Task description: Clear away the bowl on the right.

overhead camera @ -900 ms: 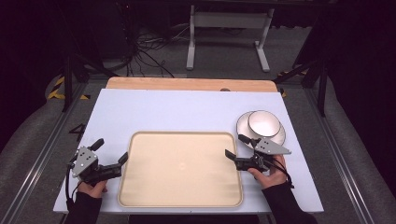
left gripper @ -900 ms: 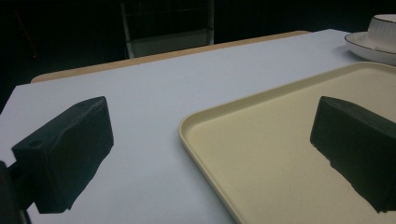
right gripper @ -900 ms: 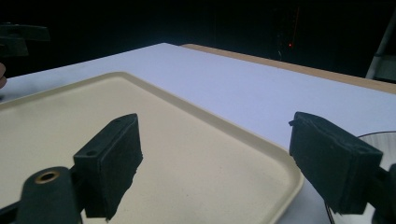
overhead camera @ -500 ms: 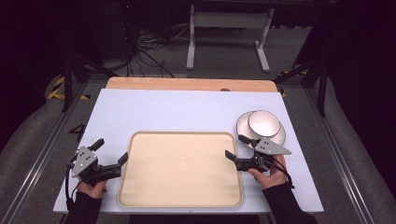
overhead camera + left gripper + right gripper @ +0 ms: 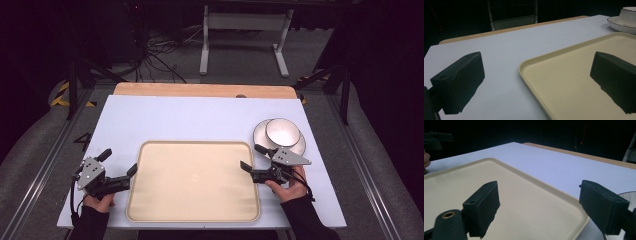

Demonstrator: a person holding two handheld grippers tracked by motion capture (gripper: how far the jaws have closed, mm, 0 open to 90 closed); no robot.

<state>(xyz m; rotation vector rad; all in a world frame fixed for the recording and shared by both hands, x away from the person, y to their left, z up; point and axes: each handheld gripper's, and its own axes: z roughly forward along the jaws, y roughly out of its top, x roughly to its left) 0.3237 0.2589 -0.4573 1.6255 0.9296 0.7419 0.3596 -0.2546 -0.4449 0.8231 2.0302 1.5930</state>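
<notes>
A large beige tray (image 5: pixel 192 210) lies at the table's front middle with nothing on it. My left gripper (image 5: pixel 120 161) is at the tray's left edge, open, one jaw over the rim and the other over the white tabletop. In the left gripper view the jaws (image 5: pixel 537 67) stand wide apart with the tray rim (image 5: pixel 524 72) between them. My right gripper (image 5: pixel 251 156) is at the tray's right edge, also open and straddling the rim (image 5: pixel 564 195). A white bowl (image 5: pixel 282 131) sits on a white plate (image 5: pixel 260 136) just beyond the right gripper.
The white table surface (image 5: pixel 190 120) stretches behind the tray, with a wooden strip (image 5: pixel 200 90) at its far edge. A metal stand (image 5: pixel 245 30) and cables lie on the floor beyond. The plate's edge (image 5: pixel 627 197) shows by the right jaw.
</notes>
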